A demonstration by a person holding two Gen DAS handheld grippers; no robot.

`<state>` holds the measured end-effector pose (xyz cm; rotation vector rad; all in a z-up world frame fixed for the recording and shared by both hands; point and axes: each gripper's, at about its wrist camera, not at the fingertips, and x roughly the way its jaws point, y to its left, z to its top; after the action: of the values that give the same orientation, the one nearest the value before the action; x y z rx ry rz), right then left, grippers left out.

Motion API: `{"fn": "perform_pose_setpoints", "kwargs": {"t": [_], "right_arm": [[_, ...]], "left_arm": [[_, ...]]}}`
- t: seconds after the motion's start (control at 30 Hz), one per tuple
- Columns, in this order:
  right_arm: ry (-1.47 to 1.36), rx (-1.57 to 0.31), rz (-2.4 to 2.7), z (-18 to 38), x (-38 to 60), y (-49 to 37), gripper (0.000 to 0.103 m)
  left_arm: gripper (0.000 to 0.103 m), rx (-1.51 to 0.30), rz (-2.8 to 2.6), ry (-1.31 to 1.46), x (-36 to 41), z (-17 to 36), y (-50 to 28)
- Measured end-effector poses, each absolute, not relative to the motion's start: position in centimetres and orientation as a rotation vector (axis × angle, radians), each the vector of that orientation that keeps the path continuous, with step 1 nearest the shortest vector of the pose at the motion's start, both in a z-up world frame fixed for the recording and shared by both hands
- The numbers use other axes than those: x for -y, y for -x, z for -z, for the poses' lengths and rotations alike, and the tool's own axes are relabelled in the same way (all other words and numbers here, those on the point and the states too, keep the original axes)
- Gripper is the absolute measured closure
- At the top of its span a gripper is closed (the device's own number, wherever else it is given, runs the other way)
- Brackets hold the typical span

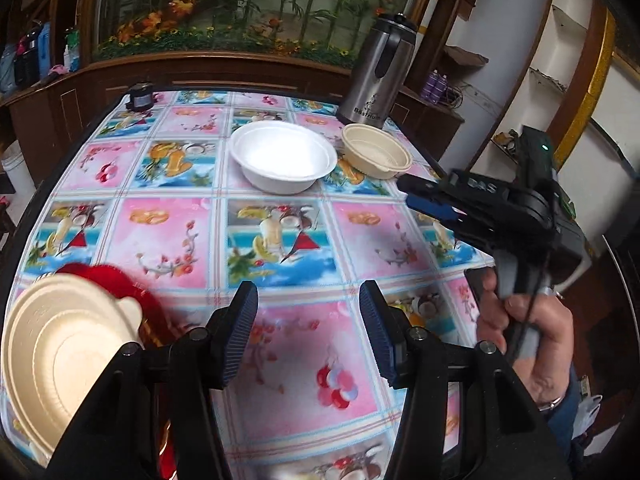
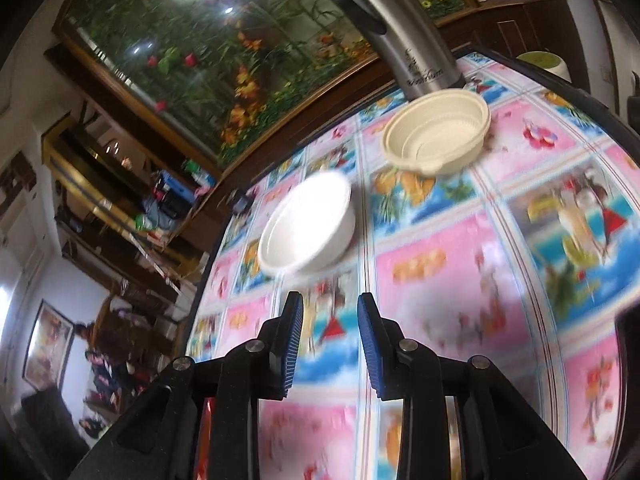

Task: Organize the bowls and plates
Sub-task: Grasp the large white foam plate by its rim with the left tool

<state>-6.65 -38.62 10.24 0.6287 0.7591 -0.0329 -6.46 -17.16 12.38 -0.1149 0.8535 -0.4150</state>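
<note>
A white bowl (image 1: 283, 156) sits on the patterned table toward the far side; it also shows in the right wrist view (image 2: 308, 226). A cream bowl (image 1: 376, 151) stands just right of it, also seen in the right wrist view (image 2: 438, 135). A cream plate or lid (image 1: 60, 356) lies at the near left on something red (image 1: 116, 280). My left gripper (image 1: 308, 332) is open and empty above the table's near part. My right gripper (image 2: 330, 346) is open and empty, tilted, short of the white bowl; it shows at the right in the left wrist view (image 1: 416, 196).
A steel thermos jug (image 1: 378, 76) stands at the far right corner behind the cream bowl. A small dark object (image 1: 140, 96) sits at the far left corner. Wooden cabinets and a large plant picture are beyond the table (image 1: 172, 232).
</note>
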Motion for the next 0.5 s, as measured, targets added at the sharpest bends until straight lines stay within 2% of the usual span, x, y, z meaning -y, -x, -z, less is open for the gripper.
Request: {"fn": "perform_pose_setpoints", "kwargs": {"t": [0.2, 0.37, 0.5], "right_arm": [[-0.643, -0.721, 0.071, -9.3, 39.8, 2.0, 0.072], [-0.612, -0.762, 0.065, -6.5, 40.5, 1.4, 0.072], [-0.653, -0.75, 0.069, -6.5, 42.0, 2.0, 0.072]], "left_arm": [[0.052, -0.914, 0.39, 0.162, 18.2, -12.5, 2.0], [0.052, -0.939, 0.314, 0.196, 18.3, -12.5, -3.1], [0.052, -0.954, 0.236, 0.242, 18.0, -11.3, -7.8]]}}
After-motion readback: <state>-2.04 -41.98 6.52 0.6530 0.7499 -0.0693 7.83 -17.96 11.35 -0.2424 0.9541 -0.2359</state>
